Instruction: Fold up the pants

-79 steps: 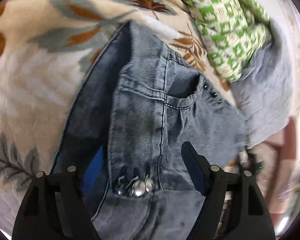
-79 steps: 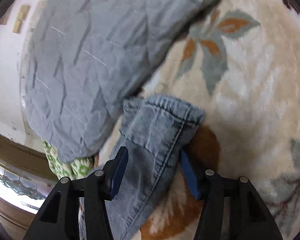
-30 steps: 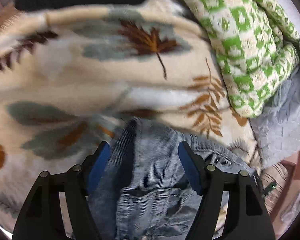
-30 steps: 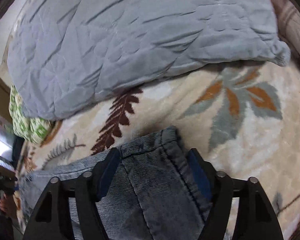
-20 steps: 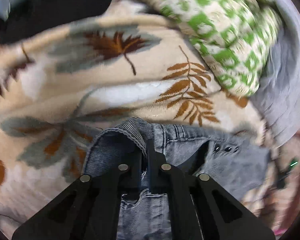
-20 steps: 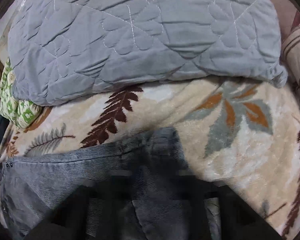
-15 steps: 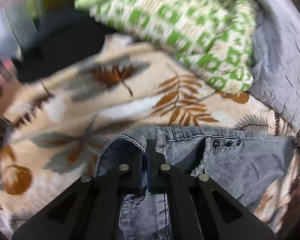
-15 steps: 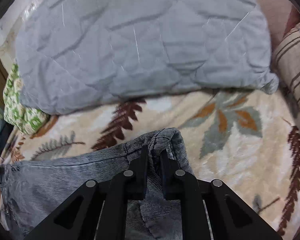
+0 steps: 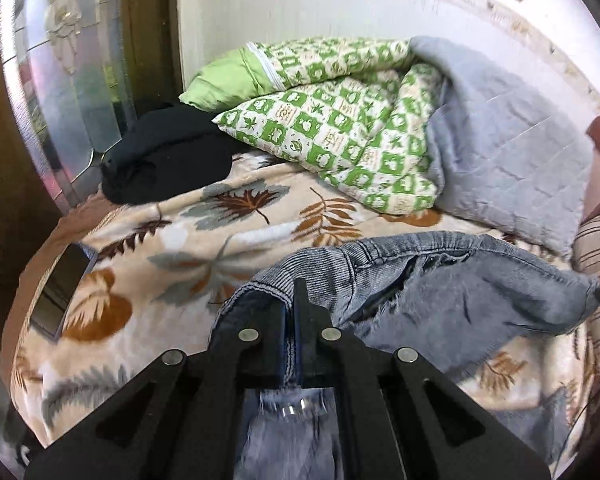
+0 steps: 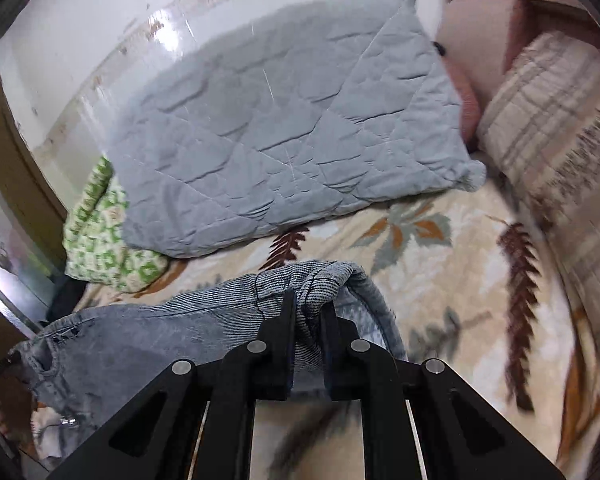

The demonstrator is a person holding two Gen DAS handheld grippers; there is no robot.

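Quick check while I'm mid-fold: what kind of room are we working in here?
Most likely a bedroom: the jeans are lifted over a bed spread with a leaf-print blanket, with a green patterned pillow and a grey quilt against the wall.

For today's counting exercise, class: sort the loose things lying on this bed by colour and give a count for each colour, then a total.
Grey-blue: 2, the jeans and the quilted cover
Green and white: 1, the checked quilt
Black: 2, the bundled garment and the phone
Beige striped: 1, the pillow
Total: 6
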